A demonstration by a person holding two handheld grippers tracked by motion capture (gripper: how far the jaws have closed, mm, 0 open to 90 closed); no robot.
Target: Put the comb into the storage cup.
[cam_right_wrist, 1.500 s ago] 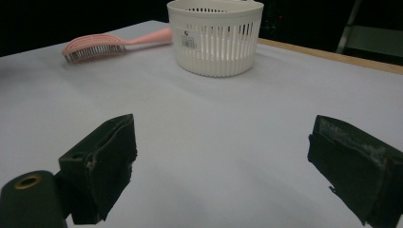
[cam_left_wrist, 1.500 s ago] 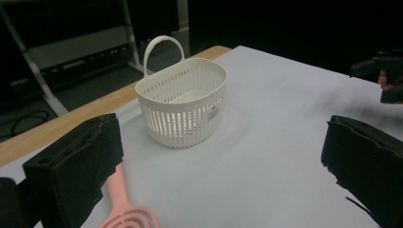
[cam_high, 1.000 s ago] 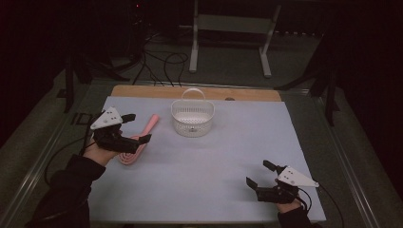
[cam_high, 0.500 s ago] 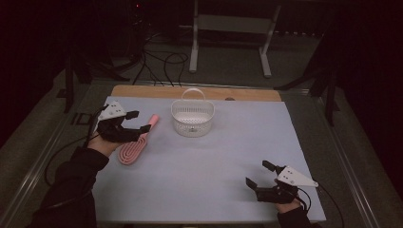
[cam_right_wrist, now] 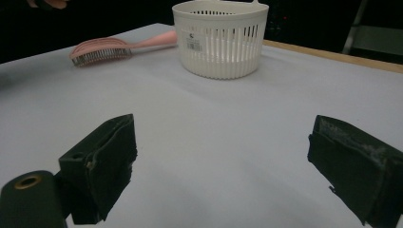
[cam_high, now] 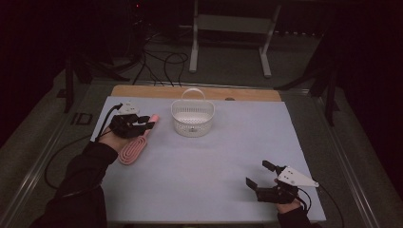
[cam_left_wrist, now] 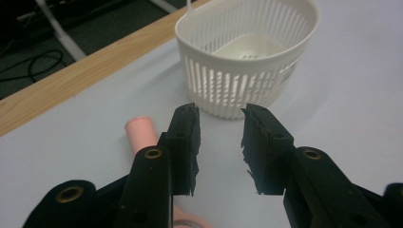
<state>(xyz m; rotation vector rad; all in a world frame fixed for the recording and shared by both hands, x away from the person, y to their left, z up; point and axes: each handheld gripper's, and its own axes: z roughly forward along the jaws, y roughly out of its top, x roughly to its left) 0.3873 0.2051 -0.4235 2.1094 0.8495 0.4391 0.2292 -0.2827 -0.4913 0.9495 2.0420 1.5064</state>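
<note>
A pink hairbrush (cam_high: 133,149) lies on the left of the table, its handle (cam_left_wrist: 139,132) pointing toward a white slatted basket (cam_high: 192,127). My left gripper (cam_high: 147,123) hovers low over the handle end. Its jaws have just been closing and still stand apart, with the handle passing under the left jaw and nothing pressed between the pads (cam_left_wrist: 220,142). My right gripper (cam_high: 257,174) rests near the front right edge, jaws wide open and empty (cam_right_wrist: 221,161). From there the brush (cam_right_wrist: 100,50) and the basket (cam_right_wrist: 218,47) appear far off.
A pale lilac sheet (cam_high: 214,180) covers the table, with a wooden strip (cam_high: 142,91) along the back edge. The basket (cam_left_wrist: 237,85) has an upright hoop handle. Beyond the table are cables and a metal stand on a dark floor.
My left gripper has moved along the brush toward its handle end and sunk lower, and its jaws have narrowed. The right gripper has stayed put.
</note>
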